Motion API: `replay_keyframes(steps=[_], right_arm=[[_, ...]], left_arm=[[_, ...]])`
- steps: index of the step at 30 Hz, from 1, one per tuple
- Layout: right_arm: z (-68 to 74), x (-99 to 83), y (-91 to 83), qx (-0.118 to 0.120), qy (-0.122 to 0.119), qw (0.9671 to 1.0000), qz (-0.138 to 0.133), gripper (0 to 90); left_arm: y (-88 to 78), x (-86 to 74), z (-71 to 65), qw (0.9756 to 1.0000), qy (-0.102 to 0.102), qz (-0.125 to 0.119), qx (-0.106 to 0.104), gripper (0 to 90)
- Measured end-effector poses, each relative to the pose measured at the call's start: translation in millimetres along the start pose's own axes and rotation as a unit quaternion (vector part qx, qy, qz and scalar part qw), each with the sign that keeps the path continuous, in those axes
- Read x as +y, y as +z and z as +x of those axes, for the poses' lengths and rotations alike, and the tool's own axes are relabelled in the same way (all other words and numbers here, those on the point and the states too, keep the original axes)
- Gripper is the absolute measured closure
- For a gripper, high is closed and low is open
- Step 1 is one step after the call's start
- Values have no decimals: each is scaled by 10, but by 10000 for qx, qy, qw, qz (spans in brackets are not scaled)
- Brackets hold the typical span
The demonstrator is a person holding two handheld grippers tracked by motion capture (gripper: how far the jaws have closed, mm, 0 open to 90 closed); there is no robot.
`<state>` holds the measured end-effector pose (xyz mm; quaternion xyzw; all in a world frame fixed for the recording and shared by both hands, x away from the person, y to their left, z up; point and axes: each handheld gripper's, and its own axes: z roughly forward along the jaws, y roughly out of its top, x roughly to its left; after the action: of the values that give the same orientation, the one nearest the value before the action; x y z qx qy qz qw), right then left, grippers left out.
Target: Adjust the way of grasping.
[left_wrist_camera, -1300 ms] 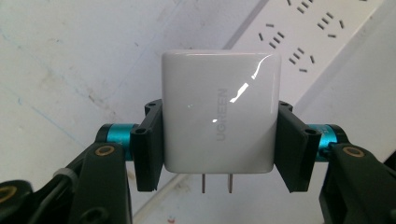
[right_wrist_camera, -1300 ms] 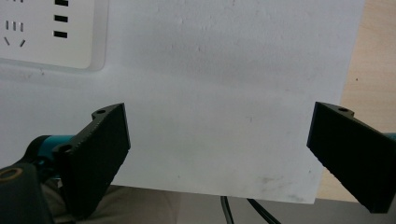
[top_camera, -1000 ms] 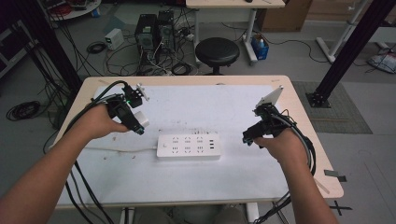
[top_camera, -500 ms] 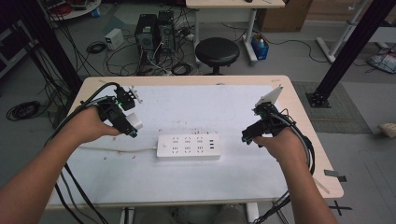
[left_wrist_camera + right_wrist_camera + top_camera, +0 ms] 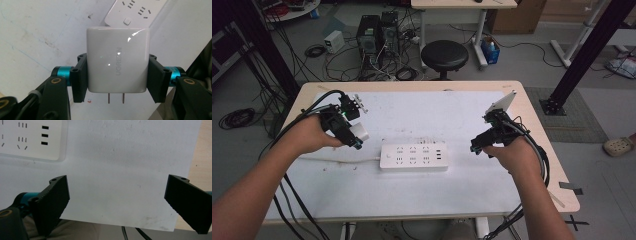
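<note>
A white charger block (image 5: 117, 60) with two metal prongs pointing toward the camera is clamped between the jaws of my left gripper (image 5: 117, 75). Seen from above, the left gripper (image 5: 356, 137) holds the charger (image 5: 359, 132) over the table's left part, left of the white power strip (image 5: 413, 157). The strip lies flat at the middle of the white mat, and one end of it (image 5: 135, 12) appears beyond the charger. My right gripper (image 5: 475, 146) hovers just right of the strip. Its jaws (image 5: 116, 195) stand wide open with nothing between them, over the mat's corner; the strip's end (image 5: 30, 140) sits at upper left.
The white mat (image 5: 432, 110) covers most of the wooden table (image 5: 532, 115). The strip's cord (image 5: 337, 160) runs left toward the table edge. Beyond the far edge stand a black stool (image 5: 444, 54) and computer towers (image 5: 377, 32) among floor cables.
The left hand with the charger has shifted only slightly. The right hand has stayed where it was.
</note>
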<state>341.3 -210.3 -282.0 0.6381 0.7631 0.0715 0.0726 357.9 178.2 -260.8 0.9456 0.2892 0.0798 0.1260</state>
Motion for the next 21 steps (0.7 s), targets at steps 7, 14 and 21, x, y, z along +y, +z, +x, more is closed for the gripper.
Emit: replay_keyframes(steps=[7,14,21], right_arm=[[50,10,10,69,-20,10000,29,55],[110,21,4,136,-59,9999,7,55],[134,21,12,291,30,9996,35,55]], left_arm=[[7,14,-54,9983,488,-168,-283,426],[19,45,-128,9910,938,-628,-719,426],[46,58,-199,9763,1383,-1149,-1204,426]])
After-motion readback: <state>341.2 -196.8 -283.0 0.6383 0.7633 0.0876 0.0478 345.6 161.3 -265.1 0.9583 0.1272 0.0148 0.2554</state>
